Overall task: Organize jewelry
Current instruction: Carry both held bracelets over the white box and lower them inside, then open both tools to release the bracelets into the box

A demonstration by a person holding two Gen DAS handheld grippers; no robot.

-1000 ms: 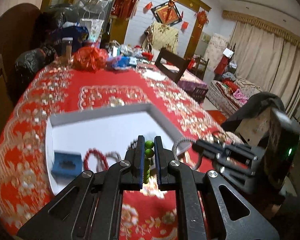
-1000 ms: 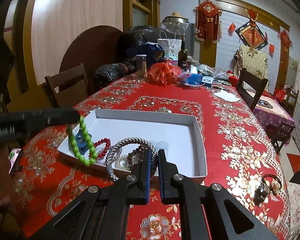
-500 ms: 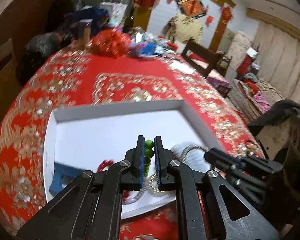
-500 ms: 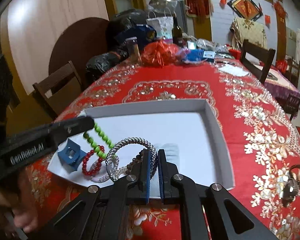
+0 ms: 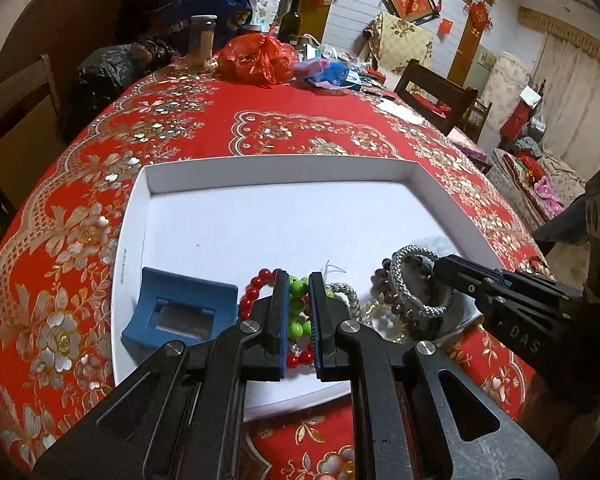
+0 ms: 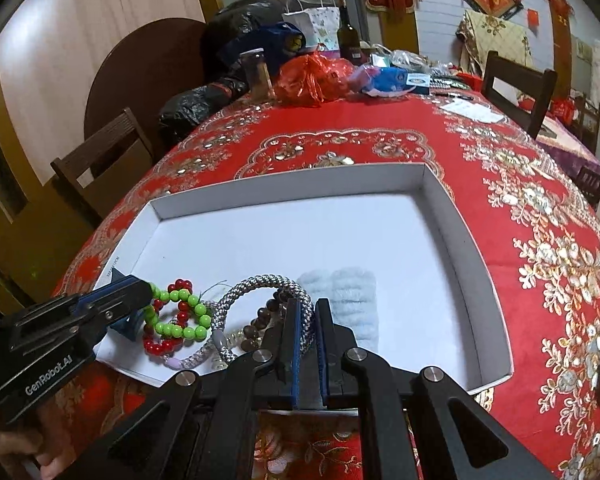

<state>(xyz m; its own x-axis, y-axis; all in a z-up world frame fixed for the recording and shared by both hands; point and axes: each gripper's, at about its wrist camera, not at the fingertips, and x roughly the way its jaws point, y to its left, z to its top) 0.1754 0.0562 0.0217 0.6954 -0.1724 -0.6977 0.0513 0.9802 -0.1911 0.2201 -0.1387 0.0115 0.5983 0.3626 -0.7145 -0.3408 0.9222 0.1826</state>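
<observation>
Both grippers have come down over the white tray [image 5: 260, 168] on the red tabletop [image 5: 300, 96]. Left gripper [image 5: 299, 292] is clamped on the green bead bracelet [image 6: 176, 320], now lying over the red bead bracelet [image 6: 160, 346] beside the blue box [image 5: 180, 312]. Right gripper [image 6: 309, 312] is clamped on the silver rope bracelet [image 6: 260, 284], low over the tray's near edge.

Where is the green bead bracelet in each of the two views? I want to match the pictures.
Left wrist view: green bead bracelet, low centre, pinched between this gripper's fingers.
Right wrist view, lower left, hanging from the left gripper over the red bead bracelet.
Shared landmark: white tray.
</observation>
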